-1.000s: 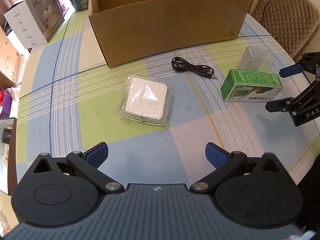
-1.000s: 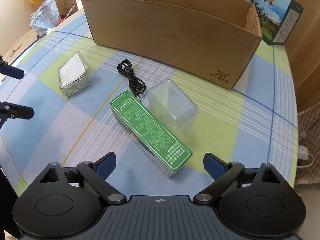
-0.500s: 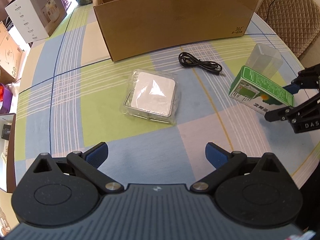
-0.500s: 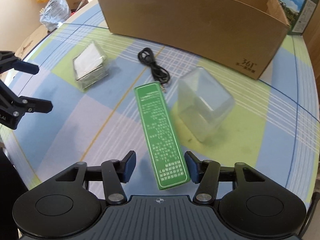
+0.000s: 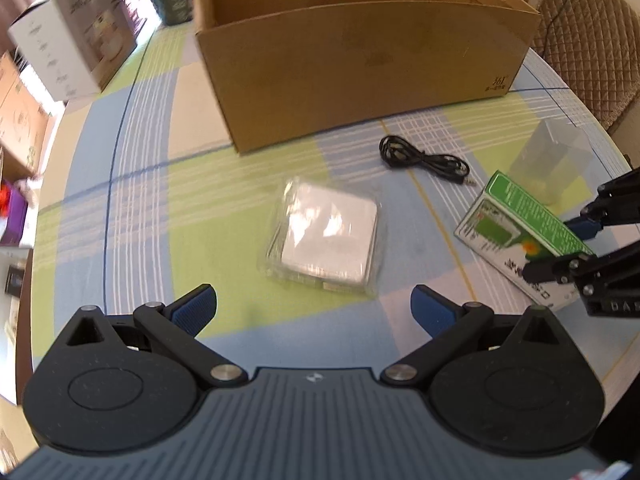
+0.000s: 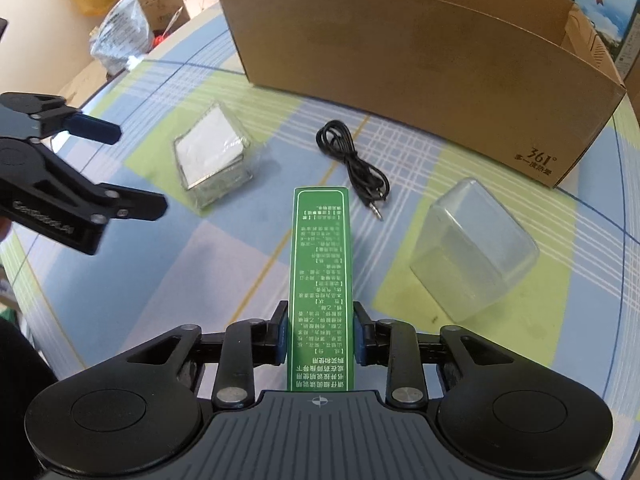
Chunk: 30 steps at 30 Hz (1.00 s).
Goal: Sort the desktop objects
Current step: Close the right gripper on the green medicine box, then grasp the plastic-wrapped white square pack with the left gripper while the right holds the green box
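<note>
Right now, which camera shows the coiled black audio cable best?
The right wrist view: the coiled black audio cable lies near centre, sharp, plug visible. The left wrist view shows it whole too, but farther off and slightly blurred.

1. Cardboard box (image 6: 420, 60), lower right corner of front wall: printed "361°" with a line of small characters beneath, not legible.
2. Green carton (image 6: 320, 280), centre of right wrist frame: top face covered in white Chinese print, upside down, too small to read.
3. Right gripper (image 5: 560, 246), right edge of left wrist frame: partial lettering "DA".
</note>
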Each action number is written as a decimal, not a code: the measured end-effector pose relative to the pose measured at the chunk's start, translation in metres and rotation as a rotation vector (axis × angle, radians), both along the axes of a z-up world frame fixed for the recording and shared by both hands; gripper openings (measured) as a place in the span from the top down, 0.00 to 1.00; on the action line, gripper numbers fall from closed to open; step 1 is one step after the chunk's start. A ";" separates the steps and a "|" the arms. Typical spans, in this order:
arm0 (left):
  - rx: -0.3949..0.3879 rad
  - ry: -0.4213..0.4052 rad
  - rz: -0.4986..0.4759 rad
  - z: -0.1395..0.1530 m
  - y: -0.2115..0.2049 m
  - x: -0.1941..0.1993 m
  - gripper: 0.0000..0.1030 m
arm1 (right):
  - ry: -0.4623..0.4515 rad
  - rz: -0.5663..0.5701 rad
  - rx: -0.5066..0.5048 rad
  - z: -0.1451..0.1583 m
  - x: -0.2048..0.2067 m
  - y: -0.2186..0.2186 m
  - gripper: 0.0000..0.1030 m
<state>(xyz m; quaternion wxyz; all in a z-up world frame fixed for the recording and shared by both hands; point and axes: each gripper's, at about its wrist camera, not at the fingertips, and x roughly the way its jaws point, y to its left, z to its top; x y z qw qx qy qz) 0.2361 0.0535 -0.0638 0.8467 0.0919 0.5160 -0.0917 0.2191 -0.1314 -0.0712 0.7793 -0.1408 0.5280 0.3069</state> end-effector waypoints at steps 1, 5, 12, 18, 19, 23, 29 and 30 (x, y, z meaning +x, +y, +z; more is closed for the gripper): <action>0.013 -0.009 -0.017 -0.002 -0.003 0.004 0.01 | -0.003 -0.004 0.000 0.000 0.000 0.000 0.73; 0.032 -0.025 -0.073 -0.010 -0.008 0.020 0.01 | -0.018 -0.015 -0.009 -0.002 0.000 0.003 0.73; 0.031 0.009 -0.115 -0.030 -0.011 0.042 0.13 | -0.019 -0.006 -0.021 -0.005 0.004 0.008 0.73; 0.021 0.024 -0.145 -0.037 -0.016 0.042 0.25 | -0.024 -0.006 -0.027 -0.009 0.007 0.013 0.72; 0.023 0.026 -0.147 -0.038 -0.017 0.041 0.27 | -0.022 -0.008 -0.028 -0.010 0.008 0.014 0.71; 0.034 0.021 -0.145 -0.039 -0.019 0.034 0.34 | -0.019 -0.009 -0.035 -0.012 0.010 0.016 0.64; 0.047 0.033 -0.119 -0.038 -0.023 0.021 0.36 | -0.011 -0.021 -0.058 -0.018 0.014 0.023 0.63; 0.048 0.036 -0.112 -0.037 -0.024 0.019 0.36 | -0.012 -0.026 -0.063 -0.019 0.014 0.023 0.63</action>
